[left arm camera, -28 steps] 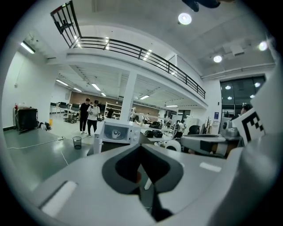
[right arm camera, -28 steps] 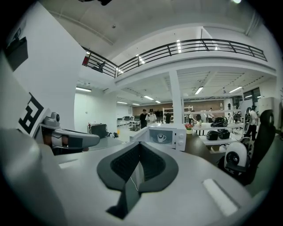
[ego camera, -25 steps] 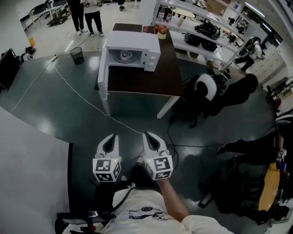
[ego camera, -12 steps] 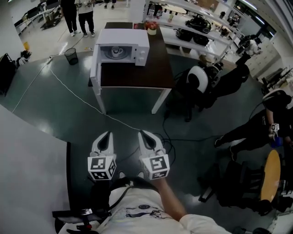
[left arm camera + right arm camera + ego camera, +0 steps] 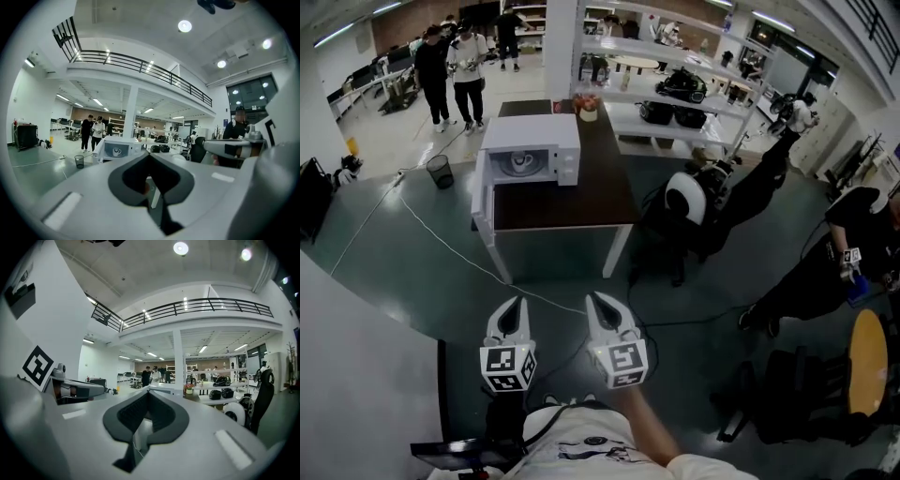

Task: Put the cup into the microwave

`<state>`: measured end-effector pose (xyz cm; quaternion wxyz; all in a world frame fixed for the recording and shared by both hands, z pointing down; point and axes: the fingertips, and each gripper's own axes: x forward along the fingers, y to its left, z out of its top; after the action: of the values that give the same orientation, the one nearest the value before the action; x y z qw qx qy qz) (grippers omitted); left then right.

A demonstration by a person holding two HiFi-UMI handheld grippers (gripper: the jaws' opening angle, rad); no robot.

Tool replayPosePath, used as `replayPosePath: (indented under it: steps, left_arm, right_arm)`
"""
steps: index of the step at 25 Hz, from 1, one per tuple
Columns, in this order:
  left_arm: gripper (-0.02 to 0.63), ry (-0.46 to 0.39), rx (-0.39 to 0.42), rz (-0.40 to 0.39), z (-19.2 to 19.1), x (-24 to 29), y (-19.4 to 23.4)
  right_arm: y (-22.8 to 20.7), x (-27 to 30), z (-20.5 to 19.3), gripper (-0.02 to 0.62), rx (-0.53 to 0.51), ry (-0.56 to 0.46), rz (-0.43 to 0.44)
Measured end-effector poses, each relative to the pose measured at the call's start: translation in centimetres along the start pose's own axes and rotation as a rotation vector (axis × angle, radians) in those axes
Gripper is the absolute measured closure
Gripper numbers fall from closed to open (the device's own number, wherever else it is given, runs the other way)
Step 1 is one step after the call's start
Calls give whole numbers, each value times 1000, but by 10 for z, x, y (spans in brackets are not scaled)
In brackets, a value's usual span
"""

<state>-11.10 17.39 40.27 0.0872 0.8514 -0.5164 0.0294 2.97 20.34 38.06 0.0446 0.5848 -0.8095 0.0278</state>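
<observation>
Left tool: the left tool (image 5: 516,305) is keeping its jaws clenched together, tips meeting, and is gripping nothing.
Right tool: the right tool (image 5: 596,302) is likewise showing jaws pressed shut, with nothing between them.
Tools' place: both are hanging side by side close in front of the person's chest, over the dark floor (image 5: 403,281), pointing toward the bench and standing well apart from it.
Floor between: a white cable (image 5: 441,239) is running across the floor between the tools and the bench.
Bench: the dark-topped bench (image 5: 591,192) is carrying the microwave (image 5: 534,129) at its left end.
Cup: the white cup (image 5: 521,161) is sitting upright inside the microwave, about the middle of the chamber; the left gripper view is showing it there too.
Door: the door (image 5: 481,214) is standing swung open at the left front.
Done, as judged: the placing looks complete, since the cup is resting inside and neither tool is carrying anything.
Left, as judged: nothing of the stated task. The door is not yet shut, should that be wanted.
</observation>
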Motion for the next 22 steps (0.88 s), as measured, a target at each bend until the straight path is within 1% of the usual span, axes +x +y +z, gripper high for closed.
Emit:
replayPosePath:
  steps: [5, 10, 14, 22]
  left_arm:
    - [607, -42, 20, -11, 16, 16, -8]
    - [607, -67, 42, -10, 26, 27, -7]
    - [607, -57, 49, -18, 26, 32, -11]
    - [607, -61, 61, -12, 28, 40, -12]
  right_arm:
    - [-21, 2, 11, 594, -18, -45, -32]
    - [-35, 6, 22, 594, -23, -82, -43]
    - [-43, 8, 28, 594, -24, -87, -47]
    - [-45, 17, 32, 595, -38, -98, -24]
